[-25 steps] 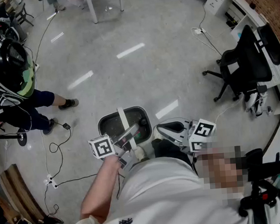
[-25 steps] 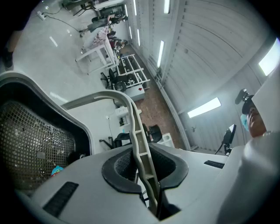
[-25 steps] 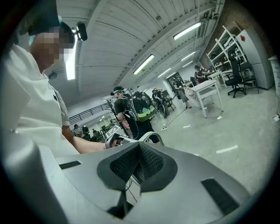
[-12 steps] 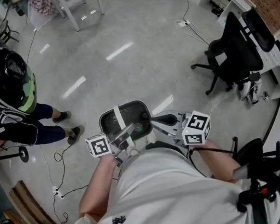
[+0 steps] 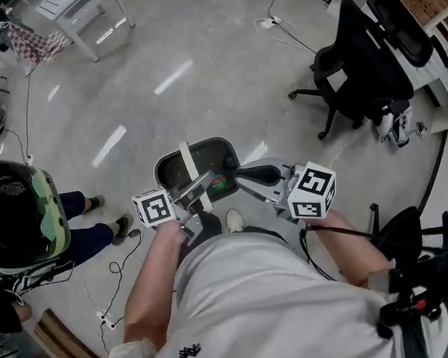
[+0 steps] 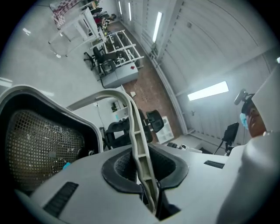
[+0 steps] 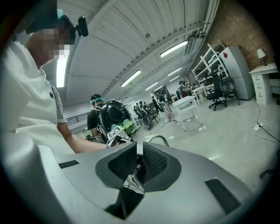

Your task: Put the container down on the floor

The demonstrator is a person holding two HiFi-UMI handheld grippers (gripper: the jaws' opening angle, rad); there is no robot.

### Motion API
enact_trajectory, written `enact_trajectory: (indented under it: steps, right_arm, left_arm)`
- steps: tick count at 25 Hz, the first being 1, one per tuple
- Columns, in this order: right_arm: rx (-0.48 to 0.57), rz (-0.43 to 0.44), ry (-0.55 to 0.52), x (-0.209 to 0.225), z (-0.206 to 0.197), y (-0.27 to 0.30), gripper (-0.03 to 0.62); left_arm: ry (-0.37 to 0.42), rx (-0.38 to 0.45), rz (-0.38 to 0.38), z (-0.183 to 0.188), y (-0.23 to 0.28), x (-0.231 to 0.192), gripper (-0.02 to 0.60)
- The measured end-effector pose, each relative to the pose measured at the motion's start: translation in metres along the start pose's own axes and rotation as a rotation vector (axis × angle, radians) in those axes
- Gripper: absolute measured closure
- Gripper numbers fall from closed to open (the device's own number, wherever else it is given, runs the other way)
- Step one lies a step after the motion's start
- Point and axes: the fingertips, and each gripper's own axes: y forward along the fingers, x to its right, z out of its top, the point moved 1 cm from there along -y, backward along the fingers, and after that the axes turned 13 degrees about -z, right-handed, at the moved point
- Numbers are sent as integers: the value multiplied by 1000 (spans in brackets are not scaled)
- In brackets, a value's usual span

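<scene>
The container [image 5: 169, 168] is a grey bin with a dark mesh inside and a white bail handle [image 5: 185, 160]. It hangs over the floor in front of the person's feet. My left gripper [image 5: 197, 192] is shut on the handle, which runs up between the pads in the left gripper view [image 6: 139, 148], with the container's mesh wall [image 6: 41, 140] at left. My right gripper [image 5: 237, 173] reaches in from the right, its tips at the container's right rim. In the right gripper view its pads [image 7: 124, 162] stand almost together, with no thing clearly between them.
A person in a black helmet [image 5: 15, 218] stands at the left. Cables [image 5: 117, 287] lie on the floor beside them. A black office chair [image 5: 354, 67] is at upper right, a white table [image 5: 80, 12] at upper left. The person's shoe [image 5: 233, 220] is just below the container.
My right gripper has moved left, up to the container's right rim. The left gripper still holds the handle. The view has shifted, and the helmeted person now shows lower at the left.
</scene>
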Motion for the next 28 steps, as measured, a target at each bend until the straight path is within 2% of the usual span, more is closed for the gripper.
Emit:
enact_trajectory:
  steps: [4, 9, 10, 12, 20, 23, 28]
  right_arm:
    - [12, -51, 29, 40, 9, 13, 574]
    - [-3, -149, 58, 94, 23, 36, 571]
    - [-11, -170, 69, 107, 26, 40, 565]
    - [-33, -203, 90, 133, 34, 50, 515]
    - [-63, -304, 132, 259, 75, 102, 507]
    - [-85, -309, 125, 299, 84, 123, 507]
    - [-145, -245, 125, 374, 78, 155, 507]
  left_arm:
    - [-47, -31, -9, 30, 29, -30, 529]
    - [-25, -115, -60, 74, 64, -70, 529]
    - [-35, -128, -73, 82, 74, -79, 529]
    - [-55, -146, -93, 97, 94, -100, 529]
    - [-50, -237, -84, 183, 157, -196, 534]
    - [-59, -220, -74, 218, 173, -235, 538]
    - [-85, -169, -31, 267, 208, -312, 540]
